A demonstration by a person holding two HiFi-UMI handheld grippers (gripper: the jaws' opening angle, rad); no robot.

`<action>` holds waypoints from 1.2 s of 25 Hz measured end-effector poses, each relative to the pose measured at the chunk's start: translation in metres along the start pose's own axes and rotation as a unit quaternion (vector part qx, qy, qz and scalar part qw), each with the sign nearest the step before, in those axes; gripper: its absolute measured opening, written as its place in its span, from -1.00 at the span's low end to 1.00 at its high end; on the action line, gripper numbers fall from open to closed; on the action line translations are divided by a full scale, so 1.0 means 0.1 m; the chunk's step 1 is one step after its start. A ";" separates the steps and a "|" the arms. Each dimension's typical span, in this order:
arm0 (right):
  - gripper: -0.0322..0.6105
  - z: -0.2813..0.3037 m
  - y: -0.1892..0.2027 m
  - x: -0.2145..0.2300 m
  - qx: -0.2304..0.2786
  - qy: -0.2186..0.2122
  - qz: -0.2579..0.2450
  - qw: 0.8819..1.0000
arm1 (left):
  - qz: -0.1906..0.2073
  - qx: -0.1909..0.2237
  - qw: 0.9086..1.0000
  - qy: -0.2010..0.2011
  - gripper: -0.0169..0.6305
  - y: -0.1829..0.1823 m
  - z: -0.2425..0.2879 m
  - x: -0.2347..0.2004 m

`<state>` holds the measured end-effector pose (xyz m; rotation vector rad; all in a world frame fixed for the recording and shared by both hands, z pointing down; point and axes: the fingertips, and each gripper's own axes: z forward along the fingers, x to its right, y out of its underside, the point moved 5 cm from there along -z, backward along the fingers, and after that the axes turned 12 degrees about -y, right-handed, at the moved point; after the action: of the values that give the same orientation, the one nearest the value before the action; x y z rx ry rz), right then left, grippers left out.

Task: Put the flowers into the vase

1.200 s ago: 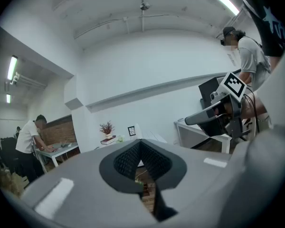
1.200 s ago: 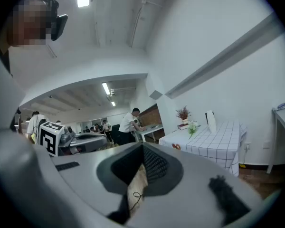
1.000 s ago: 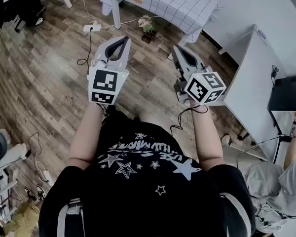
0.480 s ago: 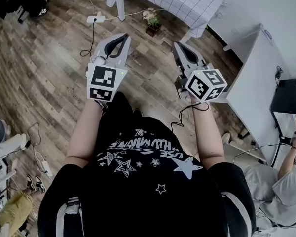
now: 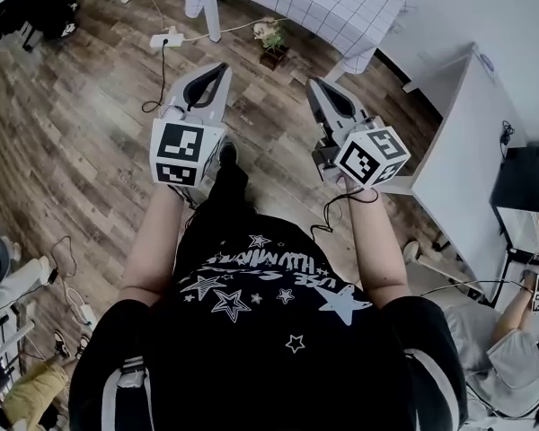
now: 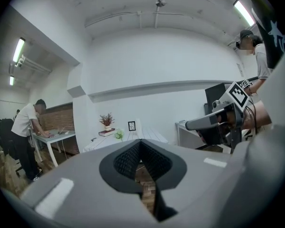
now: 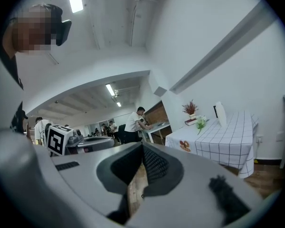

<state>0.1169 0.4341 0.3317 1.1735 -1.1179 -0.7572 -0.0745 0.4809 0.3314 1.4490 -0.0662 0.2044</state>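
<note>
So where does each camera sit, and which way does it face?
Head view: on the person's head, facing down; both arms, left gripper and right gripper show.
Left gripper view: on that gripper, along its shut jaws towards the checked table; right gripper at right.
Right gripper view: likewise, towards that table; left gripper at left.
All share the table.

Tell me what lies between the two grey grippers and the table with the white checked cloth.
Head view: wood-plank floor, with a small potted plant in a dark pot near the checked-cloth table and a white power strip leftward.
</note>
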 end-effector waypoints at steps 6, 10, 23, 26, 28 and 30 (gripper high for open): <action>-0.86 0.60 -0.11 0.42 -0.020 0.037 0.004 0.999 | -0.027 -0.009 0.999 0.025 -0.92 0.11 0.67 -0.55; -0.86 0.65 -0.21 0.81 -0.017 0.054 0.006 0.998 | -0.027 -0.012 0.999 0.034 -0.92 0.10 1.08 -0.53; -0.86 1.22 -0.53 1.58 -0.010 0.072 0.014 0.997 | -0.030 -0.002 0.998 0.049 -0.92 -0.06 1.95 -0.97; -0.86 1.45 -0.60 1.71 -0.005 0.077 0.013 0.997 | -0.036 -0.001 0.998 0.050 -0.92 -0.04 2.12 -1.18; -0.86 1.57 -0.62 1.77 -0.002 0.083 0.014 0.996 | -0.039 0.001 0.998 0.054 -0.92 -0.01 2.23 -1.29; -0.86 1.65 -0.61 1.79 -0.006 0.086 0.015 0.996 | -0.045 -0.001 0.997 0.055 -0.92 0.02 2.32 -1.37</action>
<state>0.0209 0.2027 0.3223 1.1849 -0.9849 -0.6271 -0.1913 0.2383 0.3392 1.4323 0.0881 0.2102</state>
